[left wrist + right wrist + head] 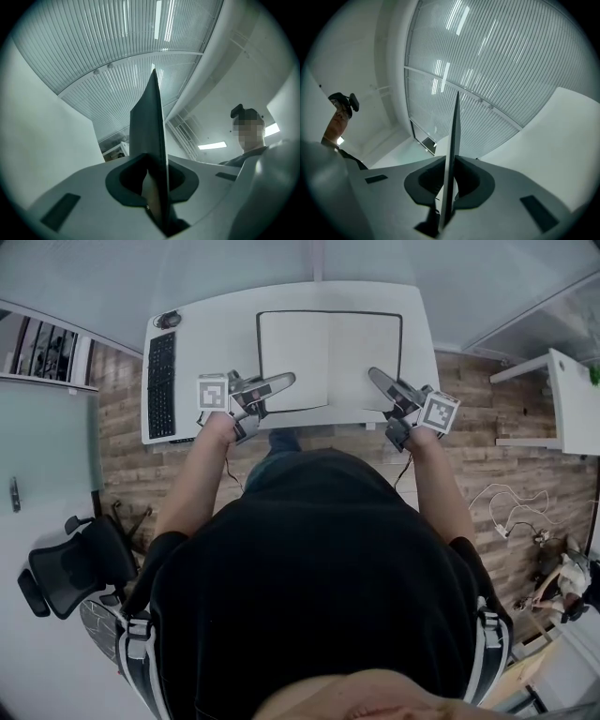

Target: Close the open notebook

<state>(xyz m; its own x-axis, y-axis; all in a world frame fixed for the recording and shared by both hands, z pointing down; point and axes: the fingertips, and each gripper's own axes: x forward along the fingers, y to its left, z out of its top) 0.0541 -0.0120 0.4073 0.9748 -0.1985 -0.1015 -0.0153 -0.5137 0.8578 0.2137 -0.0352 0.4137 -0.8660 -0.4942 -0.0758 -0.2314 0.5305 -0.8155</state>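
The notebook (328, 357) lies open and flat at the middle of the desk (206, 343); the left gripper (288, 380), jaws clenched on nothing, reaches over its left page; the right gripper (374, 373), likewise clenched and empty, over its right page; a keyboard (161, 385) lies far left.

There is one open notebook (328, 362) on one white worktop (206, 334), along with one black keyboard (161, 385) and one small dark object (169, 320) too small to name. There are two tools, the left tool (286, 381) and the right tool (375, 377), held by one person (319, 568). One office chair (66, 573) and one second white table (574, 399) stand nearby.
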